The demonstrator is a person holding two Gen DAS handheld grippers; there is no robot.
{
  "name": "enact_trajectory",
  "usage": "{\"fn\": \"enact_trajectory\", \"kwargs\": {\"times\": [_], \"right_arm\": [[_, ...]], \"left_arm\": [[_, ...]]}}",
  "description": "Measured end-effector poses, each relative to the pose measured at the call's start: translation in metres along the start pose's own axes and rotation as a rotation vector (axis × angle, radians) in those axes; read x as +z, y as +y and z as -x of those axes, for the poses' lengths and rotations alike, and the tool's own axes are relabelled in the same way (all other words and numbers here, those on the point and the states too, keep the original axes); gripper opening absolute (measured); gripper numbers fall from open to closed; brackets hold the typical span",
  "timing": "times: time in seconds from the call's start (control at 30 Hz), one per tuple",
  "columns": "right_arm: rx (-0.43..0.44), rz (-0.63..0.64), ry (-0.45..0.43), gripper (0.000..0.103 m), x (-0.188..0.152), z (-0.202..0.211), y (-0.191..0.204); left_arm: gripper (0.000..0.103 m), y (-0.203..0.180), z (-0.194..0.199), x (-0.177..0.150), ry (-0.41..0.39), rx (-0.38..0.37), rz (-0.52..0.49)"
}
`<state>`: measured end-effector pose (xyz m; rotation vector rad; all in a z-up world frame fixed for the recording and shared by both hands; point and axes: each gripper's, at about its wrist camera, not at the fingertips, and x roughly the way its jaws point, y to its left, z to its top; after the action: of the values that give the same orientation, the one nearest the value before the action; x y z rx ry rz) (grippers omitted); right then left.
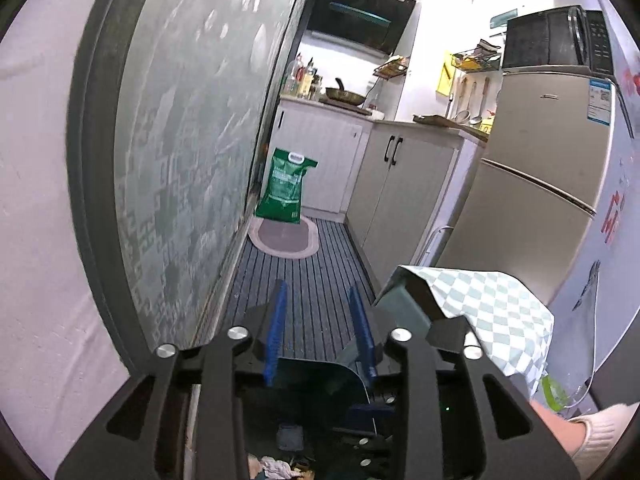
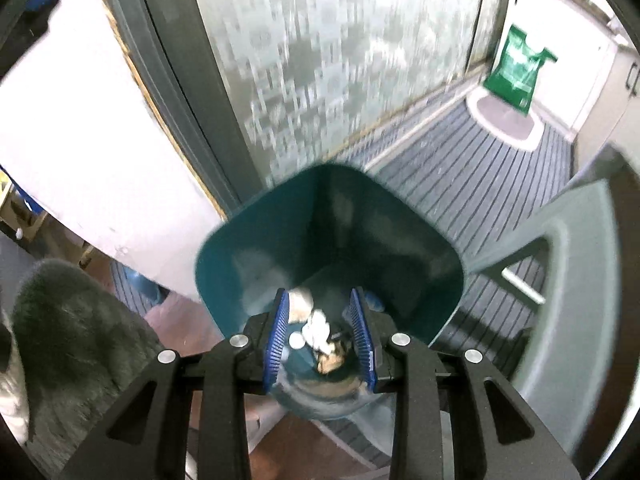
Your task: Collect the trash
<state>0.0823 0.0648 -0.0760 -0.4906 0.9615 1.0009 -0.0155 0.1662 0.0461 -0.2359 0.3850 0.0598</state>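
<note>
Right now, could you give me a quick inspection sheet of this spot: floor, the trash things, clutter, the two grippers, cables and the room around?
Surface: striped grey floor mat, oval rug further along.
Job's things: teal bin, open top, with crumpled paper scraps at its bottom.
Clutter: green sack standing on the rug; checked cloth over a chair.
Grippers: left gripper open, nothing between its pads; right gripper open above the bin, holding nothing.
Cables: nothing seen.
Surroundings: frosted sliding door, cabinets, fridge with microwave on top, pan on the counter.
</note>
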Motion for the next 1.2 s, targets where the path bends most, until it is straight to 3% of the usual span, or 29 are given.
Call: {"fn": "enact_trajectory", "kwargs": {"times": [0.17,0.33,0.4,0.6,0.8,0.9,1.0,1.2], "right_arm": [[-0.018,-0.022,-0.102,0.032,0.0,0.045,0.002],[-0.059,-0.049,-0.193,0.032,-0.004,0.089,0.002],[-0.077,-0.068,-0.229,0.032,-0.007,0.108,-0.003],[-0.129,-0.169,-0.316,0.032,-0.029,0.157,-0.026],[-0.198,-0.272,-0.383,0.045,-0.059,0.196,-0.049],[-0.237,-0.311,-0.417,0.059,-0.074,0.211,-0.055],[-0.261,-0.328,-0.435,0.061,-0.085,0.221,-0.058],[-0.285,-0.334,-0.469,0.077,-0.103,0.236,-0.057]], "left_arm": [[0.044,-0.012,0.016,0.004,-0.035,0.016,-0.029],[0.052,-0.025,0.025,0.005,-0.014,0.018,-0.065],[0.062,-0.032,0.031,0.004,-0.007,0.011,-0.091],[0.077,-0.049,0.039,0.005,0.012,-0.001,-0.143],[0.087,-0.062,0.044,0.002,0.002,-0.025,-0.172],[0.093,-0.065,0.039,-0.006,0.023,-0.036,-0.171],[0.095,-0.068,0.036,-0.015,0.04,-0.016,-0.175],[0.1,-0.062,0.033,-0.029,0.06,0.016,-0.135]]}}
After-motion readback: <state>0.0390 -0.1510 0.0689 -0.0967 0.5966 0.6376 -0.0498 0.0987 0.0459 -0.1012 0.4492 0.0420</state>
